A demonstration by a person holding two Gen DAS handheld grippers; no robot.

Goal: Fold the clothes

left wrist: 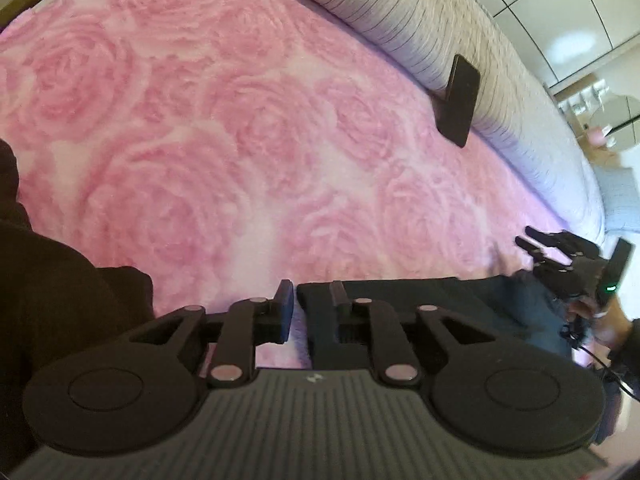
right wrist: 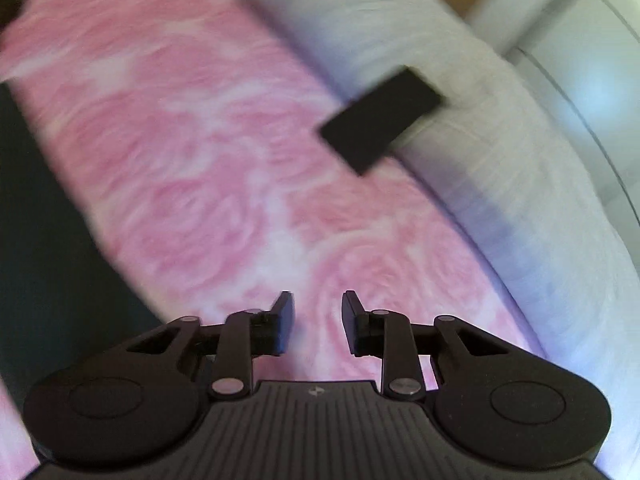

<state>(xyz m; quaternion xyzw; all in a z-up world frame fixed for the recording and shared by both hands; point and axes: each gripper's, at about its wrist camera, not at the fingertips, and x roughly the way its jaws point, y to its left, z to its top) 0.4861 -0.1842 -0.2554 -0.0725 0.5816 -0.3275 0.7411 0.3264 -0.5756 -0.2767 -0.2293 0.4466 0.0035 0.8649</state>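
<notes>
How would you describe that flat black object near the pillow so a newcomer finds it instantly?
Start at the pink rose-patterned blanket covering the bed, then follow its far edge to the long grey striped bolster. The flat black rectangle leans there, propped against the bolster; it is the only small, hard-edged dark thing among soft fabrics.

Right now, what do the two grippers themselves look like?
Both match: matte black linkage arms with silver pivot pins, two round black discs, a ribbed grey body bearing a small white logo, and flat dark pads. See the left gripper and right gripper. In the left view, the right gripper shows a green light and a thin black cable.
</notes>
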